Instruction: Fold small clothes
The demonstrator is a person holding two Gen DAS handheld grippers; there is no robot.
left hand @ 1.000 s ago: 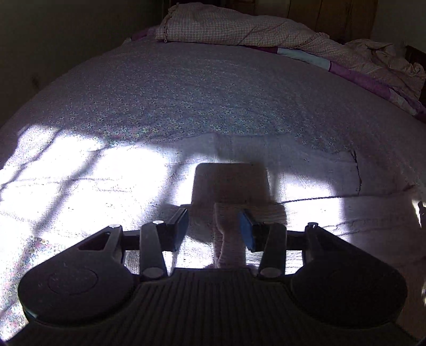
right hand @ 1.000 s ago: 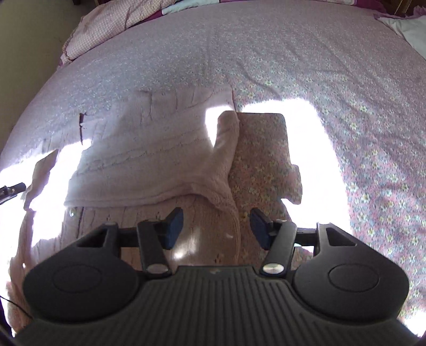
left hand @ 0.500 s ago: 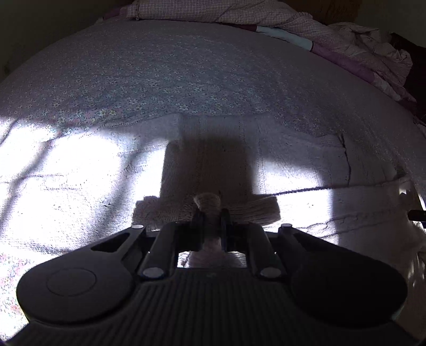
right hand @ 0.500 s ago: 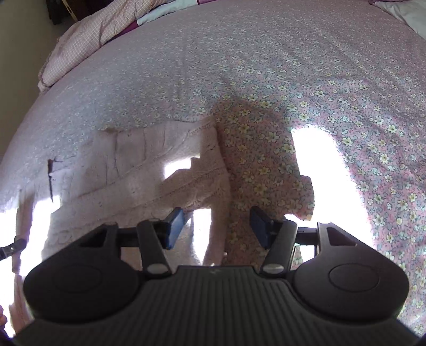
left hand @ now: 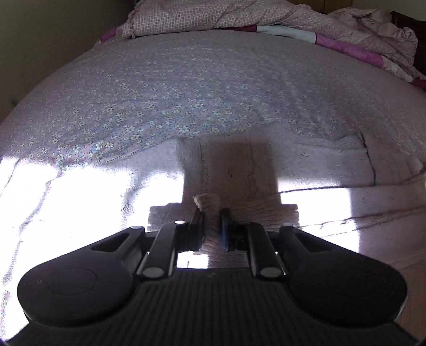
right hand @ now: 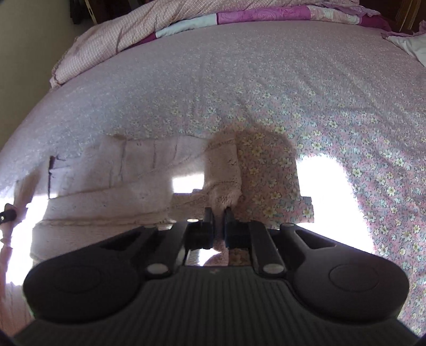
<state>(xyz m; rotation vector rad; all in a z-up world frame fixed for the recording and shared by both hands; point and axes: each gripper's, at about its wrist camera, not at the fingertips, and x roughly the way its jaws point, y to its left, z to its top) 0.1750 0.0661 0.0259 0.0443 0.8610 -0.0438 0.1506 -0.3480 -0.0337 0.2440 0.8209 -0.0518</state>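
We have a pale pink knit garment lying flat on the bed's floral sheet, half in hard sunlight and half in shadow. Our left gripper has a bunched fold of the knit between its pads, which are touching it; the jaws are easing open at this moment. Our right gripper is clamped on the garment's right edge, where the knit rises in a small ridge just ahead of the pads. In the right wrist view the garment spreads away to the left, with a dark slit near its far left corner, and the other gripper's tip shows at the left border. A rumpled checked quilt lies along the far side of the bed.
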